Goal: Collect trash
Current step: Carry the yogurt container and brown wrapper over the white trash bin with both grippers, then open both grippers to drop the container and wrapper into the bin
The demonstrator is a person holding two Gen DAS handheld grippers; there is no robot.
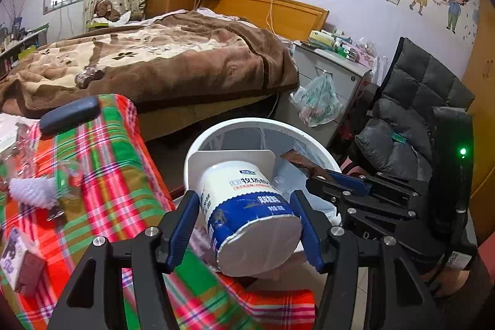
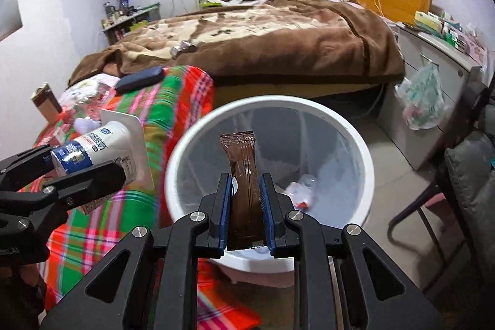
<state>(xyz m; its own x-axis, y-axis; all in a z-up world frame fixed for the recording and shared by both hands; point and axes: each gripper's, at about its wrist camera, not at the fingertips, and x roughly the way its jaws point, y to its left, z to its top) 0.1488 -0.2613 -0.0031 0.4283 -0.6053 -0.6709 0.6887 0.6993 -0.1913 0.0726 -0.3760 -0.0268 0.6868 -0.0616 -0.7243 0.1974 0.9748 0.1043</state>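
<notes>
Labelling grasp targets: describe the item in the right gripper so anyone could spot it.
Find the white trash bin beside the plaid-covered table. Over its mouth the right gripper pinches a brown packet: flat, narrow, crimped top, unlike the round yogurt cup.

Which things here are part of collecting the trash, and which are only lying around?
Part of the job:
- yogurt cup in left gripper
- brown wrapper in right gripper
- white bin

Lying around:
- bed blanket
- grey chair
- hanging plastic bag
</notes>
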